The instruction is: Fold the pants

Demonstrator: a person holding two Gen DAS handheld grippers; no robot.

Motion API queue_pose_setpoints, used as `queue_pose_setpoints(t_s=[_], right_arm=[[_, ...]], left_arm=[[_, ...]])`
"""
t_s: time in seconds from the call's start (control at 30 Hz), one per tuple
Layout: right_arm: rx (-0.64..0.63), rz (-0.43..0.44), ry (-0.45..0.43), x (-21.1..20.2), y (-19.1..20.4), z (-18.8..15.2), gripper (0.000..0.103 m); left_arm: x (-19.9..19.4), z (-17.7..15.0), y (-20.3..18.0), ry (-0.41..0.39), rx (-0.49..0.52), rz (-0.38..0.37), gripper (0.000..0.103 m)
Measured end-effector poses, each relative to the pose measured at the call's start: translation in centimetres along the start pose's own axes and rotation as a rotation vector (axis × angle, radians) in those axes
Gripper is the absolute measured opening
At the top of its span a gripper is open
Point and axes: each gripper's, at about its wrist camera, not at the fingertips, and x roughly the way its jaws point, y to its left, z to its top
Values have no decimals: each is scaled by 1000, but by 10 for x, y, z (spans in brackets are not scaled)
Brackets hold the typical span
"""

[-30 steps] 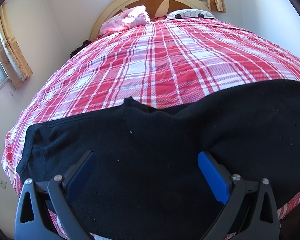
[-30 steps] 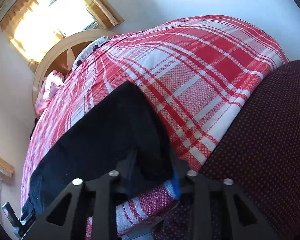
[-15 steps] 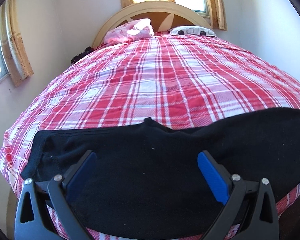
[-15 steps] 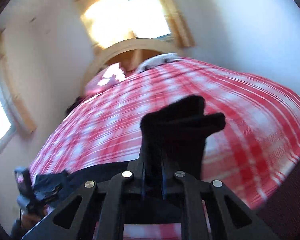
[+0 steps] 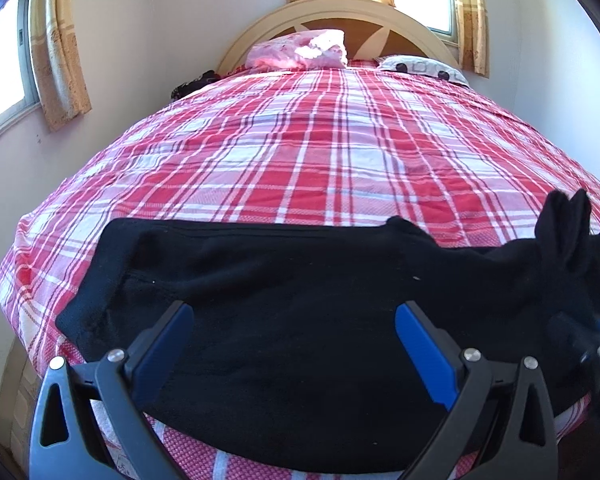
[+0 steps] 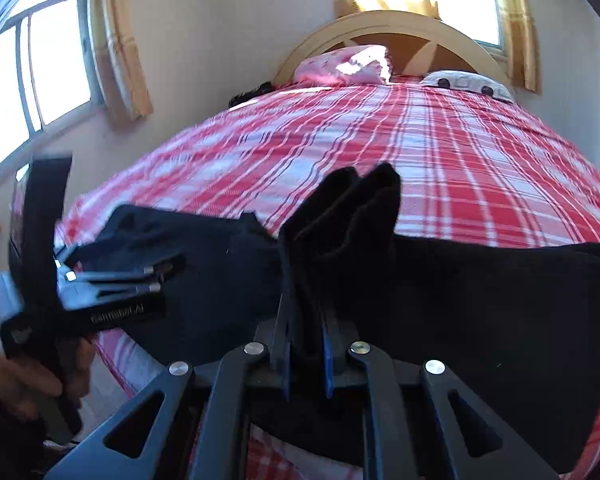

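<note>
Pinching raised pants [image 6: 352, 216], right gripper [image 6: 306, 360] mostly escapes left view.

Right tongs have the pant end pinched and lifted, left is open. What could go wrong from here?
1. The right tongs grip only a bunched end of the black pants; it may slip out partway through the fold.
2. The left tongs are open above the fabric and pin nothing, so the whole garment may drag across the plaid bedspread.
3. The pants lie near the bed's edge and could slide off.
</note>
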Motion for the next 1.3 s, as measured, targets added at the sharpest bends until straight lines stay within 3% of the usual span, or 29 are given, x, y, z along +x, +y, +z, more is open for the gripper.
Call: queue_pose_setpoints(t_s=[0.07, 0.17, 0.23, 0.3, 0.37, 0.4, 0.47, 0.53, 0.6, 0.63, 0.7, 0.83, 0.97, 1.07, 1.13, 1.2, 1.3], right_arm=[[-51, -30, 7, 8, 11, -3, 13], [-113, -106, -3, 14, 29, -11, 24], [-121, -91, -12, 14, 35, -15, 65], [-119, -47, -18, 15, 42, -17, 74], [-125, -16, -45, 11, 47, -15, 74], [-105, 45, -71, 2, 46, -13, 74], [-21, 184, -122, -12, 33, -7, 74], [110, 235, -189, -29, 6, 2, 74], [229, 194, -240, -36, -29, 11, 71], [257, 145, -242, -34, -42, 15, 57], [256, 30, -214, -22, -55, 24, 35], [177, -37, -134, 24, -49, 39, 21], [132, 104, -31, 68, -13, 29, 24], [-18, 30, -53, 69, 19, 15, 32], [4, 84, -51, 62, 16, 18, 35], [106, 174, -131, 35, -3, 23, 35], [192, 190, -273, -15, -32, 25, 35]], left_arm=[[4, -1, 3, 10, -8, -3, 103], [7, -3, 6, 17, -10, -6, 103], [8, -4, 8, 20, -14, -9, 103], [9, -4, 10, 22, -18, -12, 103], [9, -3, 13, 19, -23, -6, 103], [9, -2, 16, 19, -27, -4, 103], [9, -1, 19, 18, -32, -1, 103], [9, 1, 22, 13, -39, 8, 103], [8, 2, 23, 8, -49, 10, 103], [8, 2, 23, 6, -51, 10, 103], [8, 1, 20, 9, -47, 5, 103], [4, 0, 12, 9, -12, 2, 103], [1, 1, 14, -2, -9, 18, 103], [2, 2, 15, 6, -24, 19, 103], [-1, 3, 13, 3, -25, 5, 103], [-7, 5, 8, -17, -11, -8, 103], [-16, 12, -3, -60, 8, -36, 103]])
